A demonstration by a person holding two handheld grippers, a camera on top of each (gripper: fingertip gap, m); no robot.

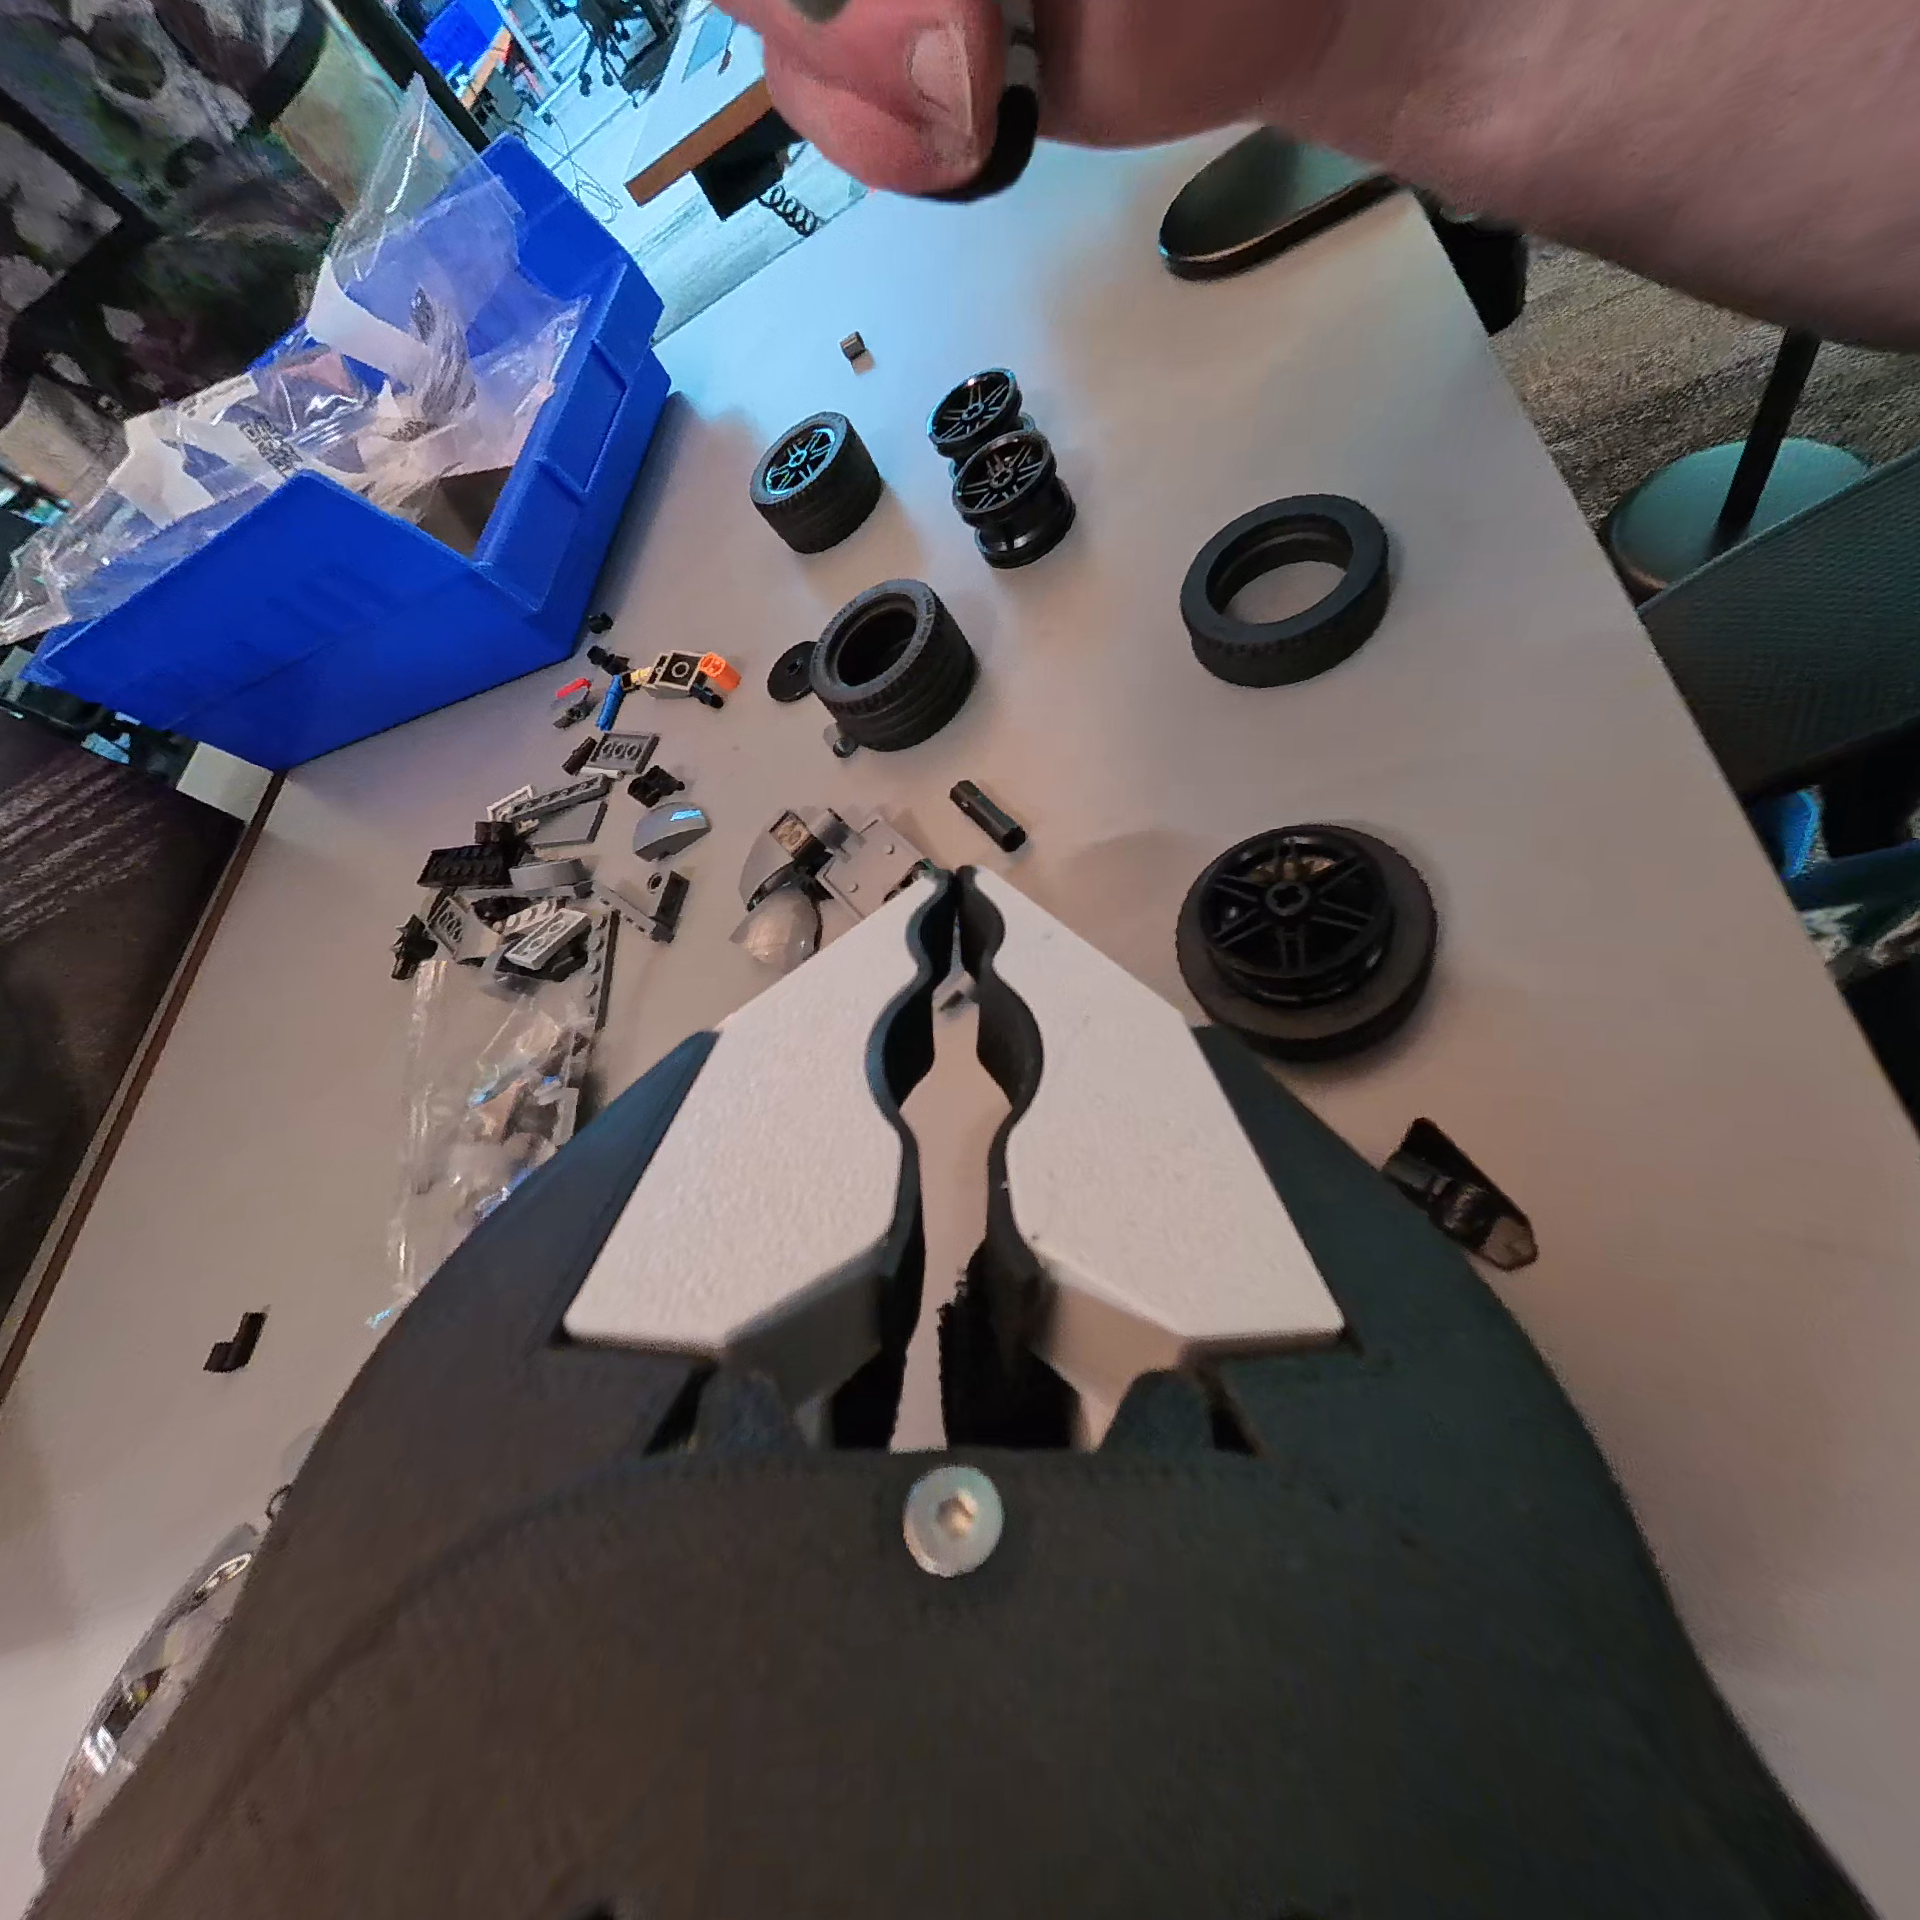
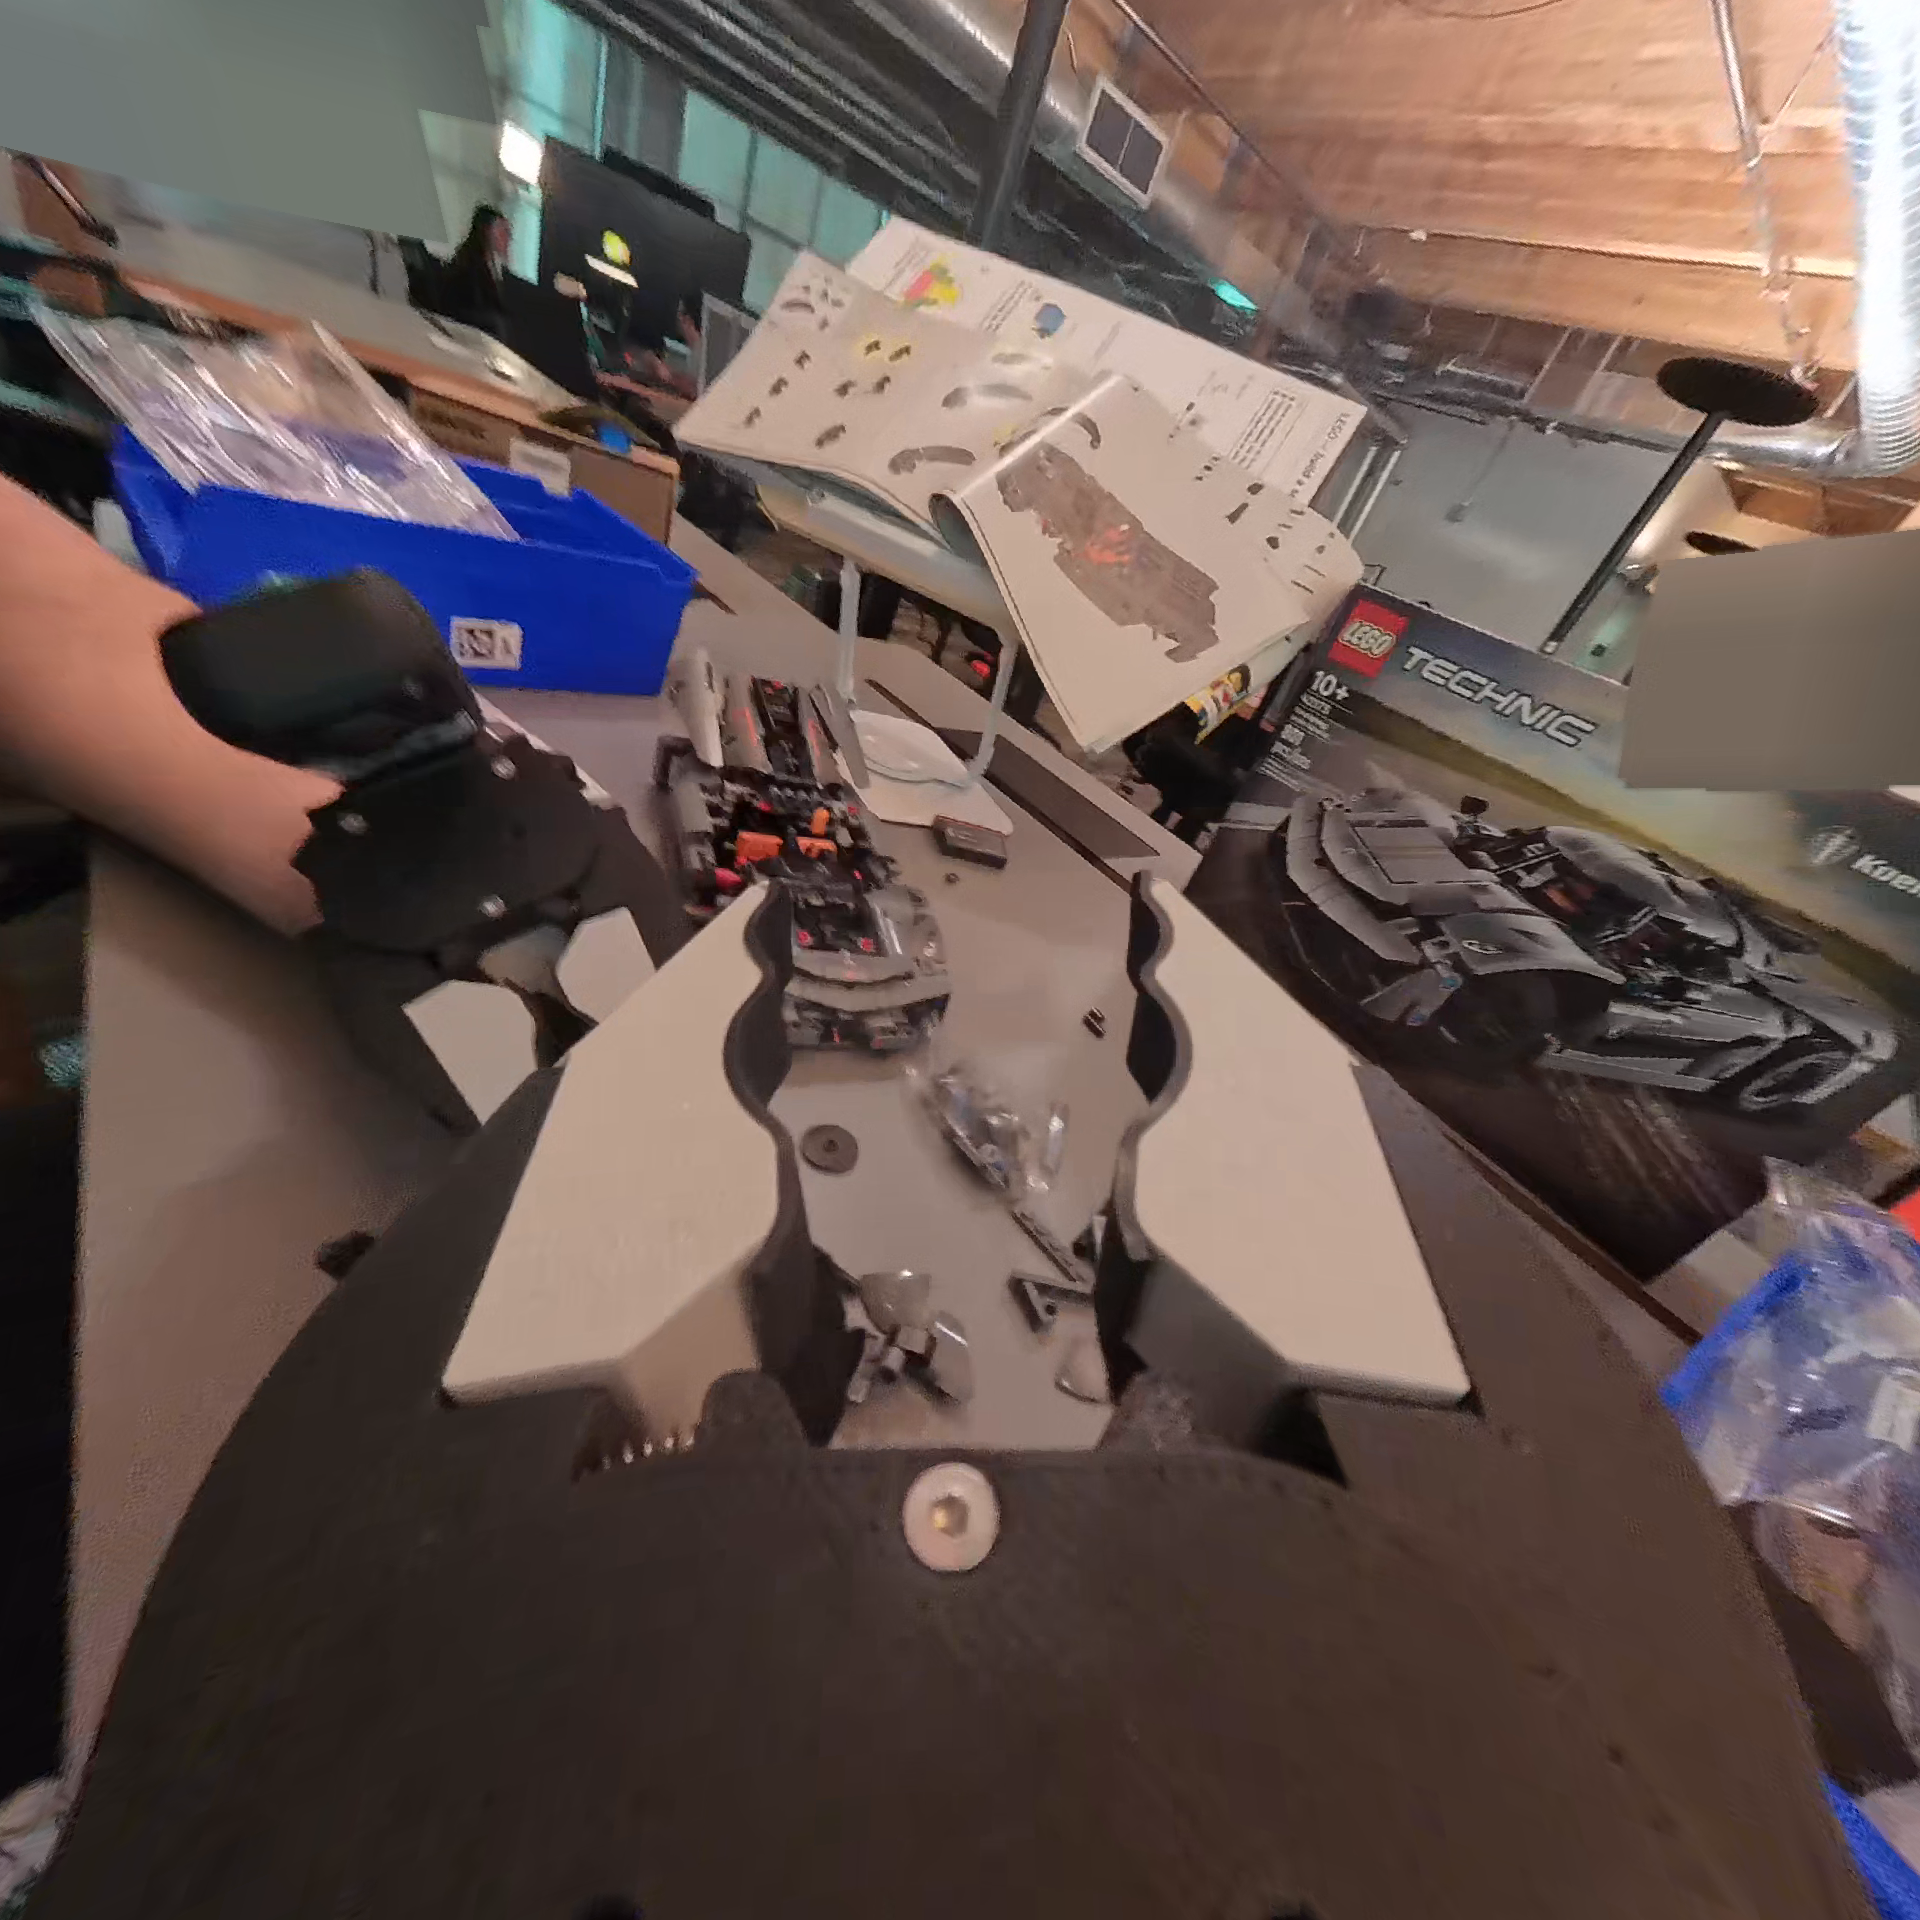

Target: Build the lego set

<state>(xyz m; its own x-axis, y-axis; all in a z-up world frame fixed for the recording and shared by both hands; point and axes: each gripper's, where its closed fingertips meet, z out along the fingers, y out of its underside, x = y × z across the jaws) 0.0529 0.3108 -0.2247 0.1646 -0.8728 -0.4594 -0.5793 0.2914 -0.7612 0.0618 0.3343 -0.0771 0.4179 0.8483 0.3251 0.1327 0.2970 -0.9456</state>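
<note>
A: We note the left hand-held gripper (image 1: 957, 883) pinched closed, empty; the right hand-held gripper (image 2: 945, 914) gapes wide, empty.

B: Car chassis (image 2: 831, 883) lies just beyond its tips; rimmed wheel (image 1: 1307, 935) right of the left's. We should grip squarely.

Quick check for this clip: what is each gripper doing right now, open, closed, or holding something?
Left gripper: jaws closed, tips together, nothing visible between them.
Right gripper: jaws wide open, empty.
</note>
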